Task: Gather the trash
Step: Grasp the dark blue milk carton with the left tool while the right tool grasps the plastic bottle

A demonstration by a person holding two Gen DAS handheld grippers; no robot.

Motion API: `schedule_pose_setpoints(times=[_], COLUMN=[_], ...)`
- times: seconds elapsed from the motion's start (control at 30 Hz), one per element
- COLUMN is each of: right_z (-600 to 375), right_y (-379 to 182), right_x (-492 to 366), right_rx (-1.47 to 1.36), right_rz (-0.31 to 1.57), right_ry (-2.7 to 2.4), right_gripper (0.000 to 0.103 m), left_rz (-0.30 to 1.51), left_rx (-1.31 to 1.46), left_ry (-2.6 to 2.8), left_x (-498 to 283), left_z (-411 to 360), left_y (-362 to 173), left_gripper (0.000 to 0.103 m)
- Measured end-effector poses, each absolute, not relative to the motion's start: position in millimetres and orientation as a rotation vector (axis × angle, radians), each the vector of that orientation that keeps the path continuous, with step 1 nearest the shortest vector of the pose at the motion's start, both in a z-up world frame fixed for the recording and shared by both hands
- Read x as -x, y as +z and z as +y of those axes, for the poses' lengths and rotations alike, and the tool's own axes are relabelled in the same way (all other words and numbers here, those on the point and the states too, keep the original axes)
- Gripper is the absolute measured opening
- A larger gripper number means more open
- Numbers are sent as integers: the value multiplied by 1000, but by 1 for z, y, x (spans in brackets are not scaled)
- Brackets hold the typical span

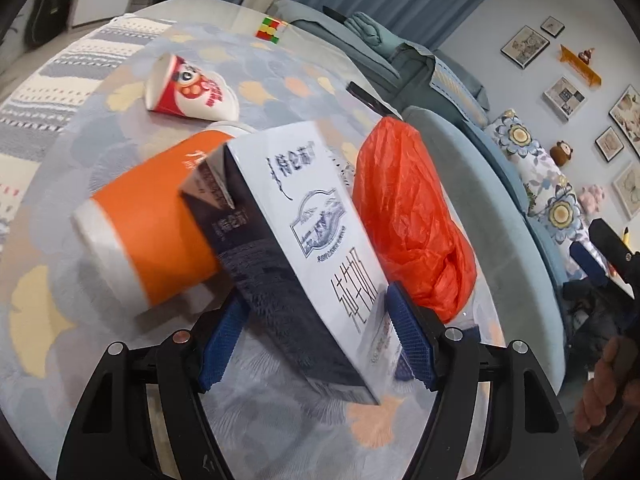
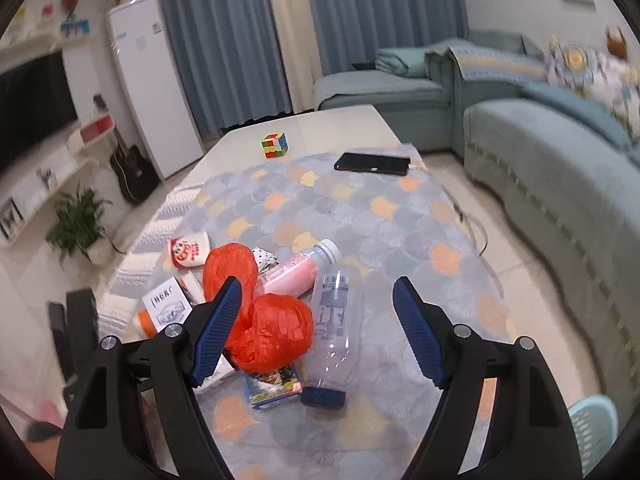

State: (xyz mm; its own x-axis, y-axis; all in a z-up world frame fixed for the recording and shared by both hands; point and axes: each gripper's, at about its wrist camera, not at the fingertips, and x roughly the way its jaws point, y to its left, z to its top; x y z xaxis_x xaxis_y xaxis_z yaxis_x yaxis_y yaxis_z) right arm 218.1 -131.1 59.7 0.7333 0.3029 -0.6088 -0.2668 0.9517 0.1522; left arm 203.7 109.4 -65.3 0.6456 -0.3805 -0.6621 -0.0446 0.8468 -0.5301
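The left gripper (image 1: pixel 316 344) clenches the milk carton (image 1: pixel 296 240); the right gripper (image 2: pixel 318 330) gapes empty above the pile (orange bag (image 2: pixel 272 332), clear bottle (image 2: pixel 336 320)). Most trash remains uncollected.

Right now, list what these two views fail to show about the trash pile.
- Milk carton, left wrist view: its far pad contact is hidden by its own body, so the left gripper grip is unconfirmed.
- Orange paper cup, left wrist view: blurred, its mouth behind the carton.
- Red plastic bag, right wrist view: covers the packets beneath.
- Clear bottle, right wrist view: contents unreadable.
- Right gripper: open, empty.
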Motion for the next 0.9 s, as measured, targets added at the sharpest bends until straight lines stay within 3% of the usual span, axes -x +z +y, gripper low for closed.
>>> schedule_pose_setpoints(times=[0.07,0.13,0.23,0.47,0.9], right_z=[-121,-116,-113,-118,-88], right_y=[54,46,31,-10,-68], right_x=[-217,-219,-225,-244,-274], right_rx=[20,63,121,96,150], right_rz=[660,675,717,902,1029], right_ry=[301,289,258,250,203], right_gripper=[74,73,63,63,61], left_rz=[854,843,819,750,687], left_rx=[530,504,459,435,366], left_ry=[-197,-213,-219,-174,-163], left_x=[-206,-206,-199,-180,-155], left_z=[105,101,99,110,108], left_y=[-64,-58,-49,-25,-5], left_gripper=[66,53,38,36,35])
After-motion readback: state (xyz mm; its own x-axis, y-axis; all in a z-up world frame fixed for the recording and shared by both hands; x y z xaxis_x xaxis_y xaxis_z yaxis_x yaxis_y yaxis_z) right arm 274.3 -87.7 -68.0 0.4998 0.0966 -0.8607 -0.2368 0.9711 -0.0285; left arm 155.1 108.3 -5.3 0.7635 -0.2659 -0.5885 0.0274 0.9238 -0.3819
